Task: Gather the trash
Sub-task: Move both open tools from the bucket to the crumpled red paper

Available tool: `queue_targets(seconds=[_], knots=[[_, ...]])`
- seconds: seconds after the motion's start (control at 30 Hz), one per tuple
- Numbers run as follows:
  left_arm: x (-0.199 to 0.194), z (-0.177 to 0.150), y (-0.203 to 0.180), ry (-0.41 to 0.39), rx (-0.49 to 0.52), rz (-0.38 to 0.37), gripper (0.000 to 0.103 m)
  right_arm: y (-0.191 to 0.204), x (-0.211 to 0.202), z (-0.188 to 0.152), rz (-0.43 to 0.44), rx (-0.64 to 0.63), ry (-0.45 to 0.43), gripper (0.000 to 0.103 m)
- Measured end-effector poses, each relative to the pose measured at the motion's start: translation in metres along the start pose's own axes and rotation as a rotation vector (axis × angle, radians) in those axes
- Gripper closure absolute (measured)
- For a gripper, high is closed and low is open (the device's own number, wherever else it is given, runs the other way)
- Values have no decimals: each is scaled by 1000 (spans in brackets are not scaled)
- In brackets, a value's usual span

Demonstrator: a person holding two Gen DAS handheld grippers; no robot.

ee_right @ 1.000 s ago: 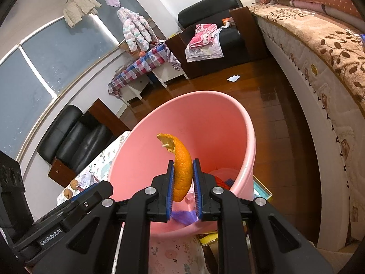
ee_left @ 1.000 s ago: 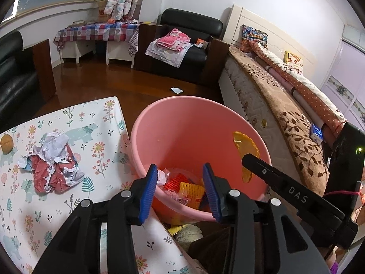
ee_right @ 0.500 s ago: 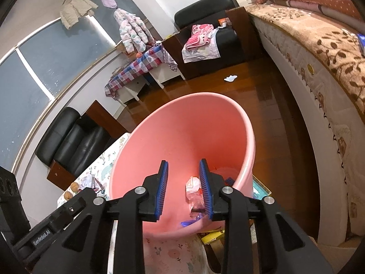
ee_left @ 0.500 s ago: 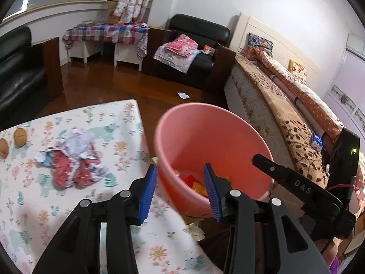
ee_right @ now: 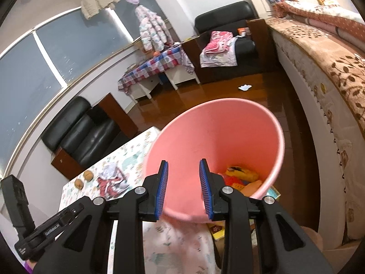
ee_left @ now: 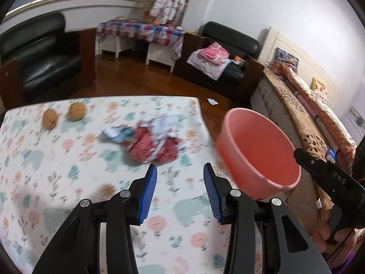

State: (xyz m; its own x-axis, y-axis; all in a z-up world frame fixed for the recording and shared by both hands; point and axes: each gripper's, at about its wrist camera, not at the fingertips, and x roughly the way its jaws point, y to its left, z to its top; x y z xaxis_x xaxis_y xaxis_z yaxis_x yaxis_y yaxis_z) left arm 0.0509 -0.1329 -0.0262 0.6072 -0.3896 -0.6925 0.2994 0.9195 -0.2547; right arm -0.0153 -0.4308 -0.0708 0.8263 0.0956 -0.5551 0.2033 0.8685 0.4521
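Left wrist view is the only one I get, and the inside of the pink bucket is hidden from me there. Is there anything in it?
Observer: Yes. The right wrist view looks down into the pink bucket, and yellow and orange trash lies at its bottom.
Operator: And the other gripper, is it holding something?
Observer: No. The right gripper is over the bucket's near rim, its fingers apart with nothing between them.
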Motion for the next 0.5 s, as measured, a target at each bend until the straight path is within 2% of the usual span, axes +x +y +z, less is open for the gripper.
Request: queue_targets(seconds=[0.27, 0.5], knots=[[-8, -4, 30, -17, -53, 39, 61, 44, 13, -24, 87, -87, 89, 74], [10, 2, 36, 8, -64, 43, 62, 67, 25, -35, 131, -148, 138, 74]])
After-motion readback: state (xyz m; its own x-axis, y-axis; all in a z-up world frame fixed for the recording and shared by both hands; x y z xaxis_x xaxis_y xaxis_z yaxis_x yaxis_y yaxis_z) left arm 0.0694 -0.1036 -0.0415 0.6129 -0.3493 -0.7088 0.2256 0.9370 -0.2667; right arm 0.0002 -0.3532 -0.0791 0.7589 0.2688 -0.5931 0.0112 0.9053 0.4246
